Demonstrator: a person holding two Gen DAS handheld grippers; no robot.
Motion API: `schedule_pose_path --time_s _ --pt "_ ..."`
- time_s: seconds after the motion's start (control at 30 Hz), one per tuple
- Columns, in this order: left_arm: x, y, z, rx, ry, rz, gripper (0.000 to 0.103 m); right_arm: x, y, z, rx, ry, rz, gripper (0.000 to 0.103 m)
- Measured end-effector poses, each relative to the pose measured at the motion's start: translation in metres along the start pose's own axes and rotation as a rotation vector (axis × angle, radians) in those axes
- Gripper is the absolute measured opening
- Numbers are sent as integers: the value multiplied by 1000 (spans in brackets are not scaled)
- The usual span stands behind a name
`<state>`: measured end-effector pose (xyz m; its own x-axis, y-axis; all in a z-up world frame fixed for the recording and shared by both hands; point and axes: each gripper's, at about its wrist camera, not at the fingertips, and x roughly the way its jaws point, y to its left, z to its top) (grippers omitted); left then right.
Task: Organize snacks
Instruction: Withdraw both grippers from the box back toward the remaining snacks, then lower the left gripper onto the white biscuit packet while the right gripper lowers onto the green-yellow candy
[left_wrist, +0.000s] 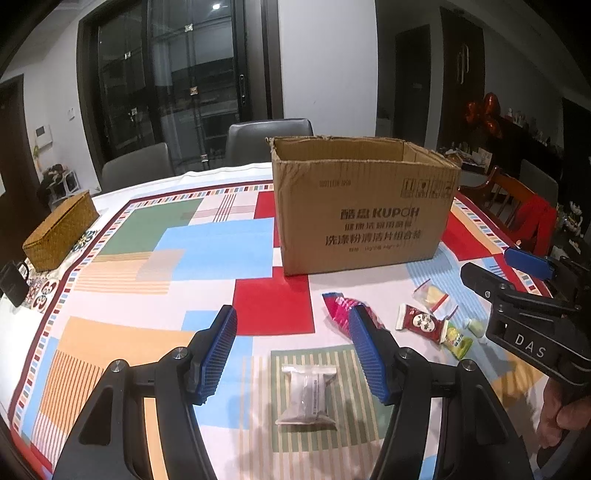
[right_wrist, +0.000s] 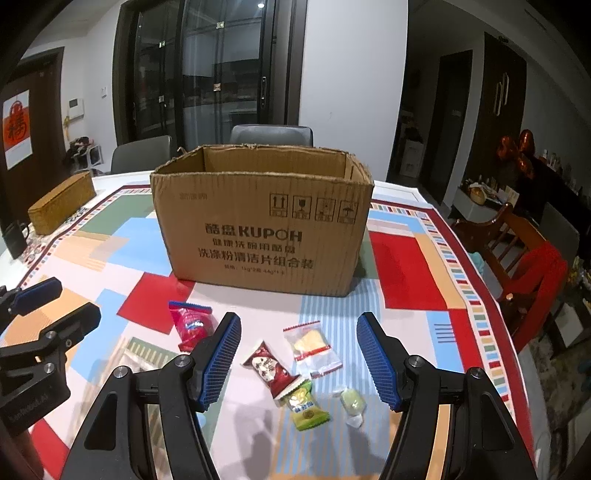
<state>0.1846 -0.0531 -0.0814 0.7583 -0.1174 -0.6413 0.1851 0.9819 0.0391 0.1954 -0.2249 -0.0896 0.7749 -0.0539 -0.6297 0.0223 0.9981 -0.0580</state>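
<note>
Snacks lie loose on the counter (right_wrist: 406, 280) in front of an open cardboard box (right_wrist: 266, 221): a pink-red packet (right_wrist: 192, 325), a dark red wrapped sweet (right_wrist: 269, 369), a clear packet with a yellow piece (right_wrist: 312, 347), a green packet (right_wrist: 306, 408), a small pale green candy (right_wrist: 352, 400) and a clear, greyish packet (left_wrist: 308, 395). The left hand-held gripper (left_wrist: 293, 350) hangs above the greyish packet, jaws apart, holding nothing. The right hand-held gripper (right_wrist: 299, 360) is likewise open and empty over the other sweets. The patterned cloth left of the box is bare up to a woven basket (left_wrist: 61, 230) near the counter's edge.
</note>
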Motion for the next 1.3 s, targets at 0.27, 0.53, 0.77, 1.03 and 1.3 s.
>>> schedule_pose_path --time_s 0.27,0.53,0.77,1.03,1.3 --pt "5 -2 -16 -1 23 6 62 7 -1 -13 0 33 -5 66" --pt "14 -6 -29 4 36 12 62 17 -3 -34 29 82 2 66" --pt "21 -8 -39 4 52 12 62 26 -6 -48 35 119 -6 66" --pt "29 -7 -50 -11 83 8 62 36 -2 -59 23 153 -9 65" --pt "38 -8 -55 -16 110 -4 62 48 -3 -66 21 196 -12 58"
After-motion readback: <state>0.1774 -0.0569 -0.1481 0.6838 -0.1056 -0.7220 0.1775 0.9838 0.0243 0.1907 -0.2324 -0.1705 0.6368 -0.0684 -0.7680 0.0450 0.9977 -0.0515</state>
